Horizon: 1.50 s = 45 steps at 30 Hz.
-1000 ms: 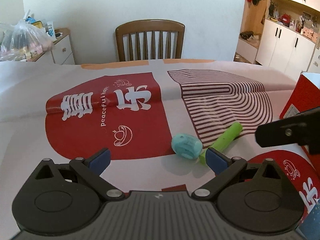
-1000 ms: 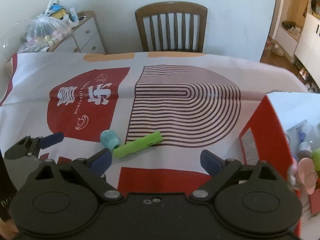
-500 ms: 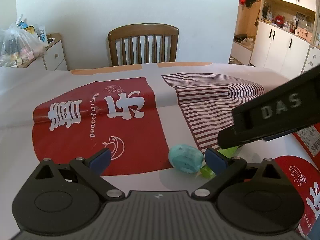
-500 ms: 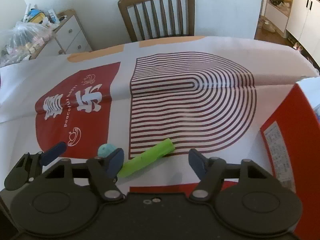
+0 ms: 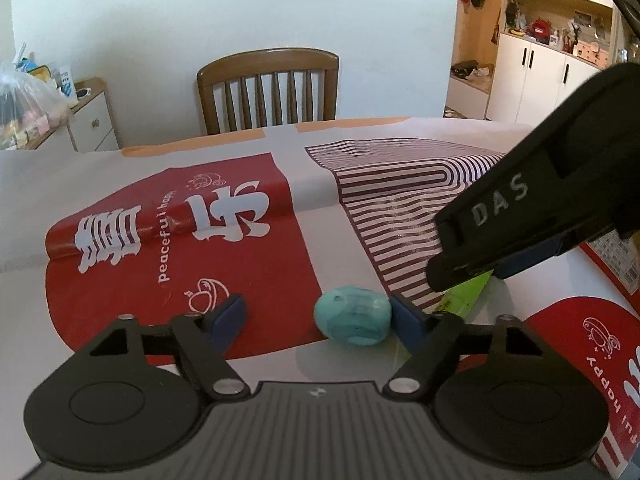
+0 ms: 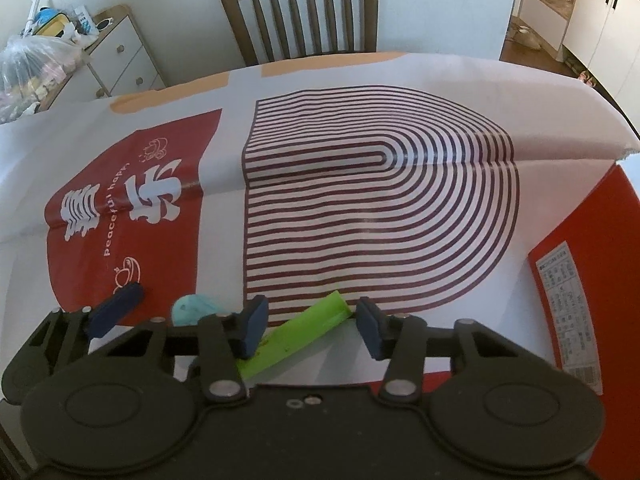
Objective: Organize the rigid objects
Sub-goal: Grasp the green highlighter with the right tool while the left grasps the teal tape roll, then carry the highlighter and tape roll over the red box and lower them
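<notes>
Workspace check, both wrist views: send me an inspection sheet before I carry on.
Surface: tablecloth printed with red panels and stripes.
Job's things: teal egg-shaped object and green stick lying close together; red box at the right edge.
Clutter: nothing seen.
Grippers: left hand-held gripper around the teal object, right pad touching, jaws just closing. Right hand-held gripper straddles the stick, also closing.
Cables: nothing seen.
Surroundings: wooden chair, drawer unit, white cabinets.

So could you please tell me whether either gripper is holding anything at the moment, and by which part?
Nothing is gripped yet. The left gripper brackets the teal egg-shaped object; the right gripper, jaws closing, straddles the green plastic stick.
</notes>
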### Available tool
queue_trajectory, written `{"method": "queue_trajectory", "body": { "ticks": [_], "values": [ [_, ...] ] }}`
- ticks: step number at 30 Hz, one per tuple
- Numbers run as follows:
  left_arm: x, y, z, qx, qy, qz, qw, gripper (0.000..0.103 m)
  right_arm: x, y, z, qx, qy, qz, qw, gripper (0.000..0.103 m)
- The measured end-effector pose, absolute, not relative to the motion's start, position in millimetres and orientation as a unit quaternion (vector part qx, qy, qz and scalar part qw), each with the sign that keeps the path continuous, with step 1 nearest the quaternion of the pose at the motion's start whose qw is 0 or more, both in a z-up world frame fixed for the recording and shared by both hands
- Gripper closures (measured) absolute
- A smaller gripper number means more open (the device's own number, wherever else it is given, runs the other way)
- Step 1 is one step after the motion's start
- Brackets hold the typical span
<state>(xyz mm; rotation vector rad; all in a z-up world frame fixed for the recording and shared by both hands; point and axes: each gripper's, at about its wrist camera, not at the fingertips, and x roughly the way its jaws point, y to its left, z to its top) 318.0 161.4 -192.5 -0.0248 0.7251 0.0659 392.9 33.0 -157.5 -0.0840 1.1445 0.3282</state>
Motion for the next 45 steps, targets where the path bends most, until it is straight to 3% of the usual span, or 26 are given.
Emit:
{"method": "queue_trajectory", "body": {
  "ticks": [4, 8, 13, 20, 33, 45],
  "values": [
    [316.6, 158.1, -192.0, -0.008, 0.35, 0.024, 0.937, 0.043, 395.4, 21.7, -155.6, -0.01, 0.554, 0.141, 0.82, 0.056],
    [316.4, 156.5, -191.7, -0.008, 0.348, 0.023, 0.937, 0.048, 391.6, 24.1, -157.4, -0.003, 0.561, 0.146, 0.815, 0.055],
    [314.0, 152.1, -190.5, 0.0, 0.347, 0.019, 0.938, 0.065, 391.0, 33.9, -161.4, -0.007, 0.556, 0.141, 0.819, 0.056],
    [306.7, 151.0, -189.1, -0.004, 0.352, 0.025, 0.936, 0.065, 379.6, 46.1, -169.2, -0.062, 0.547, 0.149, 0.821, 0.087],
    [277.1, 140.4, -171.2, -0.034, 0.372, 0.032, 0.927, 0.065, 348.5, 11.4, -147.3, -0.055, 0.539, 0.205, 0.815, 0.088],
    [254.2, 99.5, -116.8, -0.049, 0.369, 0.024, 0.928, 0.065, 311.9, -50.3, -97.1, -0.03, 0.517, 0.243, 0.82, 0.088]
  ]
}}
